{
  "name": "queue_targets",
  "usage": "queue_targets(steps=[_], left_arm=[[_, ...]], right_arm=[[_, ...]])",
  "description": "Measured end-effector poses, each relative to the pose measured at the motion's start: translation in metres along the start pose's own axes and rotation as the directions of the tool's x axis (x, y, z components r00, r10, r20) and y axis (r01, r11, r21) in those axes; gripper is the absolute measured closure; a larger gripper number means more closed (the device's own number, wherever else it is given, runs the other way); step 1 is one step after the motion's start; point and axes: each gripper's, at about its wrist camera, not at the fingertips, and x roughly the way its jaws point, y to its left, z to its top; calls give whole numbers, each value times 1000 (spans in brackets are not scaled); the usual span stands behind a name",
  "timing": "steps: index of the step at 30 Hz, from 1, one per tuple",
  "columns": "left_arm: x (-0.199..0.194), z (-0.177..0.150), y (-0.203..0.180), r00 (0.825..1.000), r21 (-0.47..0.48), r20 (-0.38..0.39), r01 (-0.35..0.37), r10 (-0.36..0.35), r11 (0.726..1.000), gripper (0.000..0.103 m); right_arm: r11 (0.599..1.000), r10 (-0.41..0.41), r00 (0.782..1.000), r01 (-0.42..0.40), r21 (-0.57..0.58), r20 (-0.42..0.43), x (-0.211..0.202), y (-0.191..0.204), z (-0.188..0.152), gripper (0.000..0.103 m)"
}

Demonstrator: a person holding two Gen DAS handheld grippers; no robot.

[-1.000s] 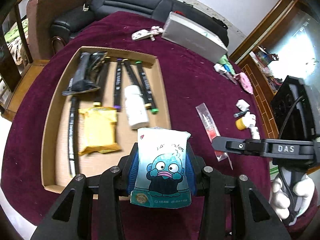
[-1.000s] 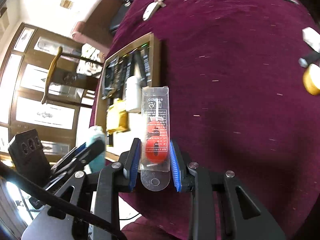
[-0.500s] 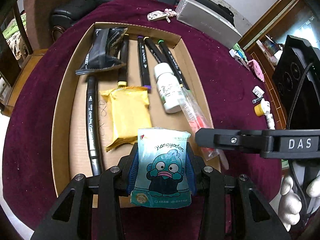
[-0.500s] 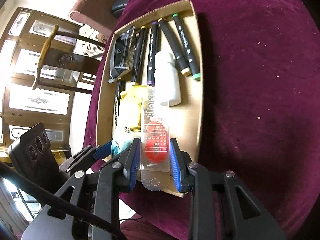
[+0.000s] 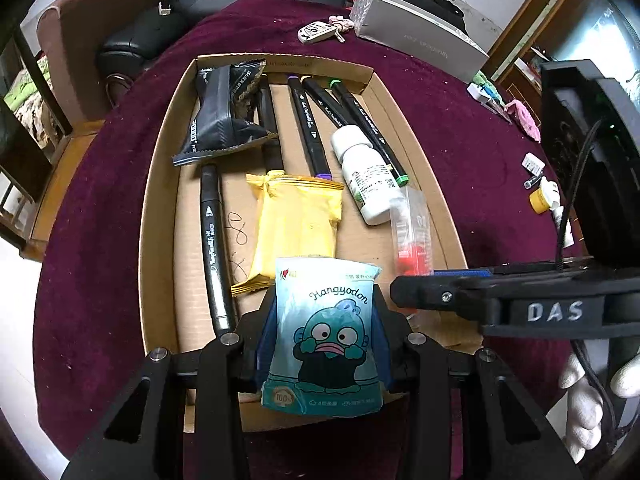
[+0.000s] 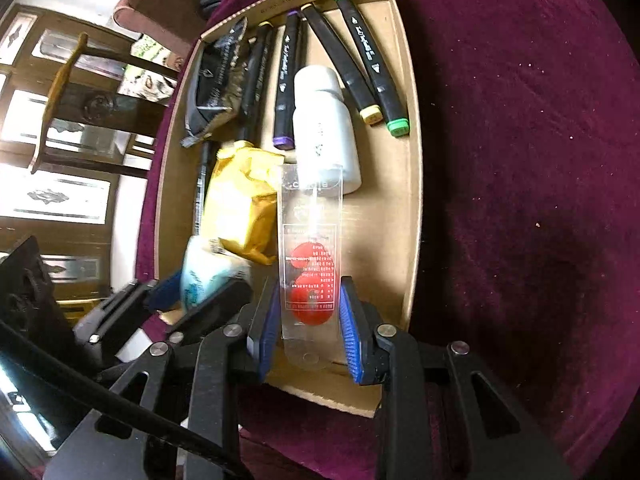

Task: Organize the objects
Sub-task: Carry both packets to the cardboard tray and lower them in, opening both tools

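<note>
Left gripper (image 5: pixel 322 344), pinching a pale blue tissue pack (image 5: pixel 323 336) printed with a teal cartoon fish, hangs over the near end of a shallow cardboard tray (image 5: pixel 160 216) on a maroon tablecloth (image 5: pixel 88 208). Inside the tray, from left to right, lie a black marker (image 5: pixel 212 248), a black snack wrapper (image 5: pixel 222 116) at the far end, a yellow packet (image 5: pixel 298 216), three more black markers capped purple (image 5: pixel 308 128), yellow (image 5: pixel 326 106) and green (image 5: pixel 370 128), and a white bottle (image 5: pixel 366 176) on its side. Right gripper (image 6: pixel 310 320), its blue pads closed on a clear plastic sleeve (image 6: pixel 310 248) holding red discs, is poised above the tray's right side, just beside the bottle; the sleeve's far end overlaps the bottle's base in the right wrist view. Beyond the tray sit a key fob (image 5: pixel 318 33) and a long grey box (image 5: pixel 420 40). Small items, among them a yellow-capped tube (image 5: pixel 542 198), are scattered at far right, where a white-gloved hand (image 5: pixel 588 400) grips the right tool.
</note>
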Motion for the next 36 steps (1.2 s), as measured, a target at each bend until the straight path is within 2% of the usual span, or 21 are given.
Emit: queue_targets(steps=[10, 16, 24, 28, 36], left_arm=[[3, 1, 0, 1000, 28, -1, -11, 11, 1000, 66], [5, 1, 13, 1000, -39, -9, 25, -25, 999, 64], [-7, 3, 27, 996, -119, 22, 86, -84, 989, 63], [-9, 4, 28, 996, -115, 24, 87, -85, 989, 61], [1, -1, 23, 996, -105, 0, 88, -89, 991, 61]], right_arm=[[999, -41, 999, 41, 3, -24, 12, 0, 7, 77], [999, -47, 999, 46, -4, -26, 11, 2, 8, 76], [997, -73, 996, 71, -32, -47, 14, 10, 8, 76], [993, -101, 992, 96, -64, -77, 17, 17, 3, 76], [993, -110, 989, 104, -57, -96, 18, 16, -1, 76]])
